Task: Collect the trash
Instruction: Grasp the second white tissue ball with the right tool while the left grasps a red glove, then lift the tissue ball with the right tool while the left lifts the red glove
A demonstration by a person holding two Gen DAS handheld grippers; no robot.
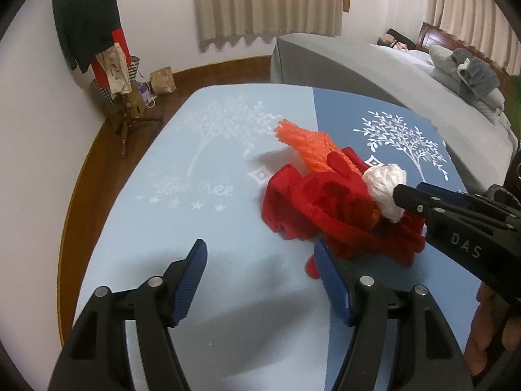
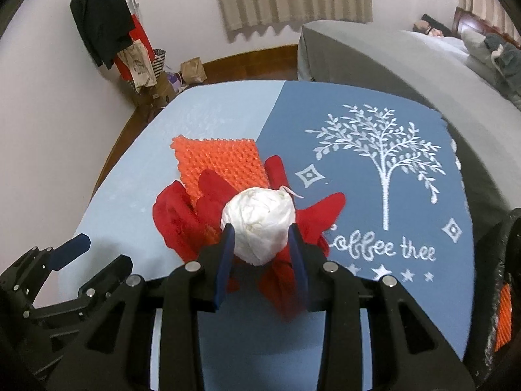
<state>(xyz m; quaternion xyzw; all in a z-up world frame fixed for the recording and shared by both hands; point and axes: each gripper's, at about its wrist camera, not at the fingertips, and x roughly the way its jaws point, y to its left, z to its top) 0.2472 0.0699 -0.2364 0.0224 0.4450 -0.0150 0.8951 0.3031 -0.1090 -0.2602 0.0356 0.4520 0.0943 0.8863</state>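
Observation:
A crumpled white paper ball [image 2: 259, 226] sits between the blue pads of my right gripper [image 2: 260, 231], which is shut on it just above a red plastic bag [image 2: 182, 220]. An orange foam net [image 2: 221, 163] lies behind the bag on the blue tablecloth [image 2: 374, 309]. In the left wrist view the white ball [image 1: 386, 187] is held by the right gripper's fingers [image 1: 423, 202] over the red bag [image 1: 325, 208], with the orange net [image 1: 309, 145] behind. My left gripper [image 1: 260, 260] is open and empty, in front of the bag's left side.
A black trash bag [image 2: 501, 293] with orange net inside hangs at the table's right edge. A grey bed [image 1: 390, 71] stands behind the table. A coat rack [image 1: 97, 39] with clothes and paper bags stands at the far left wall.

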